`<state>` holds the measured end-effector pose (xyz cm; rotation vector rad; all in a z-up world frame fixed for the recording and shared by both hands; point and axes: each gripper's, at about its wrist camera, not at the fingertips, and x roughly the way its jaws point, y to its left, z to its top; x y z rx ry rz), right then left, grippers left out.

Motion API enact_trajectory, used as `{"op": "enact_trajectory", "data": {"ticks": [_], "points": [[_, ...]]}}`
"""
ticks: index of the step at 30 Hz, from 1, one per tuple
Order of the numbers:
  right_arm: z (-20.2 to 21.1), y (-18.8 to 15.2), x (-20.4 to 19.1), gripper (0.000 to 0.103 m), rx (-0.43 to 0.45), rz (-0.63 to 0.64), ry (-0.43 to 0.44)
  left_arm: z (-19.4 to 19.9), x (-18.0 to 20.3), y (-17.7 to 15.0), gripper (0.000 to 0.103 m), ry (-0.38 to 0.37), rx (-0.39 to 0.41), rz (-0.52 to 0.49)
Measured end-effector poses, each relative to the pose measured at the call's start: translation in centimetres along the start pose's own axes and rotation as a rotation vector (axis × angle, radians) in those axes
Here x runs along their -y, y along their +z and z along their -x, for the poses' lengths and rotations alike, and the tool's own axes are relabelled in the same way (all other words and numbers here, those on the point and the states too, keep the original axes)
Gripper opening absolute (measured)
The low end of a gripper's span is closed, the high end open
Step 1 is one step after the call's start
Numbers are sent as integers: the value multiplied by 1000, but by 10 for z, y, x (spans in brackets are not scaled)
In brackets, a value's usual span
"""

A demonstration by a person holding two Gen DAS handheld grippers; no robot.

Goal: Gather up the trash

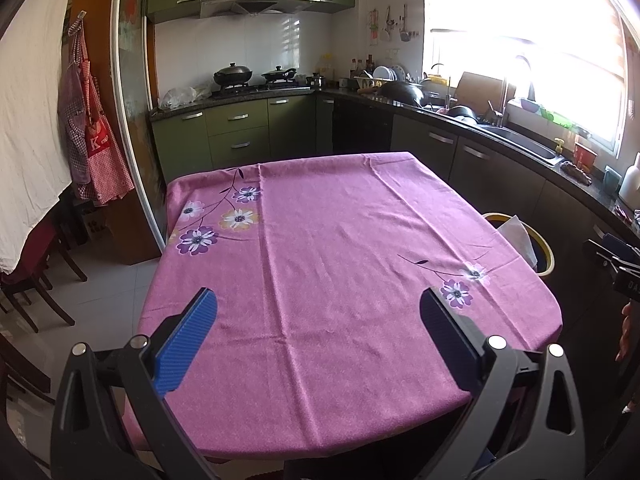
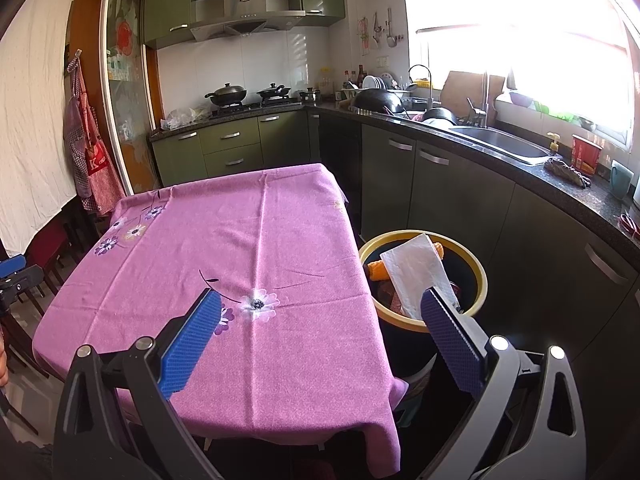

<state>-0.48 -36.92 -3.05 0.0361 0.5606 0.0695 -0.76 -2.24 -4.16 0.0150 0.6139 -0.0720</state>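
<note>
Both of your grippers are empty: the left gripper (image 1: 318, 336) hangs low in its frame over the pink floral tablecloth (image 1: 340, 280) with fingers spread wide, and the right gripper (image 2: 322, 338) is spread just as wide, straddling the table's right edge and the yellow-rimmed bin (image 2: 478, 276). No trash shows on the cloth in either view. What was collected sits right of centre in the right wrist view: a white paper napkin (image 2: 416, 272) draped over the bin's mouth, with an orange piece (image 2: 378, 270) beneath it. The napkin looks light, soft and easily crumpled; if you need to push it in, pinch its raised upper edge, not the flat middle
</note>
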Motion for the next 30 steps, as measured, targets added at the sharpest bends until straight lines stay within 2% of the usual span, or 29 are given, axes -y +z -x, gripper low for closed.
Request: {"op": "enact_trajectory", "data": {"ticks": [17,30], "points": [[-3,-2,1,98,-9,1,2,-1,2,-2,97,1,2,-6],[-14,-4,6,98,-29,-4,6,-23,-7,4,97,-7,-62,31]]}}
